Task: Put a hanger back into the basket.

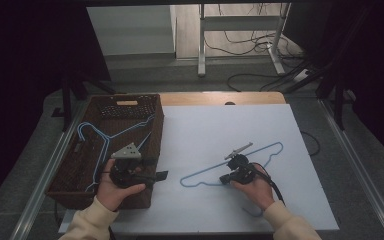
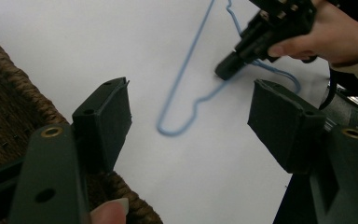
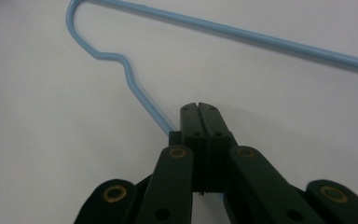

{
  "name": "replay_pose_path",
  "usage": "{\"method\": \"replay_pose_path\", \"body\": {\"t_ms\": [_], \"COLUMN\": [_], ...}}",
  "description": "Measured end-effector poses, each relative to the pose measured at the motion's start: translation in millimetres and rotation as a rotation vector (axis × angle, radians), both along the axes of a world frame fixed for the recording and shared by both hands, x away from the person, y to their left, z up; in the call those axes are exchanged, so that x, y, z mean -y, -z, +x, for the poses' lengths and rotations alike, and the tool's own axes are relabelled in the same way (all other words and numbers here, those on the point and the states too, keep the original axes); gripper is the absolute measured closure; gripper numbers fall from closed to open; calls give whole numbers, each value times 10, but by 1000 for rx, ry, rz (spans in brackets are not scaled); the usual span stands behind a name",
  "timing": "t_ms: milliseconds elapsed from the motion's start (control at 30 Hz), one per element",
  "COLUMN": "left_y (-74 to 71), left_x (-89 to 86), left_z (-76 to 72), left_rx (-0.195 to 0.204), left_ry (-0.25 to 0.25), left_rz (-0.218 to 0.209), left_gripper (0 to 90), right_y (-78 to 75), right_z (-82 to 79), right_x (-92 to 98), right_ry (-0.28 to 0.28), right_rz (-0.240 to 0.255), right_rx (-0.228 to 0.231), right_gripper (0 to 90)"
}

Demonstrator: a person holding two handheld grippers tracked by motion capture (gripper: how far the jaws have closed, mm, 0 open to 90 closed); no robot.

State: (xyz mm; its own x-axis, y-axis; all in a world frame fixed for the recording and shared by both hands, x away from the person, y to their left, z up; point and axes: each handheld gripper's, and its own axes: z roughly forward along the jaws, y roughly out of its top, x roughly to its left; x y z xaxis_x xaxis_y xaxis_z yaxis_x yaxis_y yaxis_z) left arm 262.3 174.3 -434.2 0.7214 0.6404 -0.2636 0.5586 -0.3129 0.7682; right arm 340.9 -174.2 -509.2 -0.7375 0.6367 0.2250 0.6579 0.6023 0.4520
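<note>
Pinching the thin wire of a pale blue hanger (image 3: 135, 88), the right gripper (image 3: 199, 112) has its black jaws pressed together at the hanger's lower edge, on the smooth white table sheet (image 1: 205, 135). The hanger lies flat there, right of the basket (image 1: 152, 150). The left gripper (image 2: 189, 116) hangs with jaws spread wide and nothing between its flat dark pads, at the rim of the brown woven basket, where another blue hanger (image 1: 97, 137) rests.
</note>
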Motion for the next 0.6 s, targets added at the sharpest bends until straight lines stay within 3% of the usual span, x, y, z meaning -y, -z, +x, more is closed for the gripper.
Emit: {"method": "replay_pose_path", "body": {"t_ms": [133,233,300,400,600], "left_y": [-2,1,2,10,19], "left_x": [24,34,36,41,87], "left_z": [-7,-9,-11,-6,2], "left_rx": [-2,-3,1,-1,-4], "left_ry": [-1,4,7,9,15], "left_rz": [-3,2,2,3,10], "left_gripper": [296,296,296,296,296], "right_y": [-10,-52,-143,-276,-260], "right_z": [-161,-244,-303,-419,-658], "right_x": [36,121,255,504,807], "right_ry": [-39,-34,-1,78,163], "right_rz": [-14,-20,-8,-45,-124], "right_rx": [-2,28,64,105,66], "right_gripper": [900,900,886,876,815]}}
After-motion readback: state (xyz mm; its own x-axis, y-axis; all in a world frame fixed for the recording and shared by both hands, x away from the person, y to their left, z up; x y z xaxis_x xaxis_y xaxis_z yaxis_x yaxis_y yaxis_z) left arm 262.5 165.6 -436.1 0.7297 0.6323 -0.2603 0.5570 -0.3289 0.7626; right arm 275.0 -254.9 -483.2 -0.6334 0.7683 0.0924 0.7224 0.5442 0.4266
